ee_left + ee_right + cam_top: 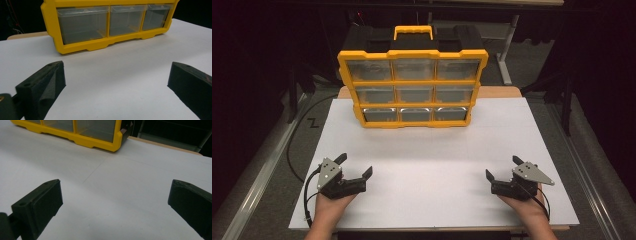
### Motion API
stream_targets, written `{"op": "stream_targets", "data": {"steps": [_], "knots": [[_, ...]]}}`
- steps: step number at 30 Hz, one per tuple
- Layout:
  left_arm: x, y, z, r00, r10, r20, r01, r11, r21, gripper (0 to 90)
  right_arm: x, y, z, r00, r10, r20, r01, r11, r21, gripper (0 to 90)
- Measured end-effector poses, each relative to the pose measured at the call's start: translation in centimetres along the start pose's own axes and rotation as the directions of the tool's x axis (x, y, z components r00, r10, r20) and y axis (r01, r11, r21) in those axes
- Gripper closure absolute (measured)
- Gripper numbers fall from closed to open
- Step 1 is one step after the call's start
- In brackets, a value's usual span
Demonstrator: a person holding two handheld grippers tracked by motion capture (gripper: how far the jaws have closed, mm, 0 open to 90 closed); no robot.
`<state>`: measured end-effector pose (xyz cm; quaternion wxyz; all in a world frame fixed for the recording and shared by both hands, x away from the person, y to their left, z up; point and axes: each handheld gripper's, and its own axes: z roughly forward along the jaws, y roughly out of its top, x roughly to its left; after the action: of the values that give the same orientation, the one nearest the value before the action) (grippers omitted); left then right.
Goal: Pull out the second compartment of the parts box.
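Nearest the camera, the left gripper [358, 165] and the right gripper [501, 167] rest on the white counter [432, 165] at its near edge, each with jaws spread wide and nothing between them. The yellow drawer organizer [412, 82] stands upright at the far end, well apart from both, all its clear drawers shut. Judging by this, the work has not begun: reaching for a drawer is all yet to do.

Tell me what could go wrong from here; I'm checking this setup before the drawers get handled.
The yellow drawer organizer stands upright at the far end of the white table, so pulling a clear drawer in the top row might tip it forward. The left gripper and right gripper, both open, start far off; a long reach could miss the narrow drawer lips.
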<state>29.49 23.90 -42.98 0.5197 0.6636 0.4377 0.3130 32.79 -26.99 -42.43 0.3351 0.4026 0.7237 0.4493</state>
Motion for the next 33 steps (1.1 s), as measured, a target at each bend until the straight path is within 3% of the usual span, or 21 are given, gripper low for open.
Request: {"op": "stream_targets", "data": {"steps": [9, 17, 27, 33], "knots": [[0.0, -0.3, 0.4, 1.0000, -0.008, -0.006, 0.008, 0.9999, 0.014, 0.5, -0.6, 0.1, 0.0, 0.9990, 0.040, 0.020, -0.040, 0.999, -0.024, 0.6], [0.0, -0.2, 0.4, 0.9998, -0.013, 0.016, 0.013, 0.9999, 0.006, 0.5, -0.4, 0.3, 0.5, 0.9994, 0.026, 0.022, -0.025, 0.999, -0.023, 0.6], [0.1, -0.3, 0.4, 0.9999, -0.015, 0.008, 0.015, 0.9998, 0.016, 0.5, 0.5, 1.2, 2.0, 0.9996, 0.022, 0.015, -0.022, 0.999, -0.034, 0.7], [0.0, -0.2, 0.4, 1.0000, 0.003, 0.007, -0.003, 0.9999, 0.016, 0.5, 0.7, 2.2, 3.2, 0.9989, 0.044, 0.012, -0.044, 0.998, -0.043, 0.7]]}}
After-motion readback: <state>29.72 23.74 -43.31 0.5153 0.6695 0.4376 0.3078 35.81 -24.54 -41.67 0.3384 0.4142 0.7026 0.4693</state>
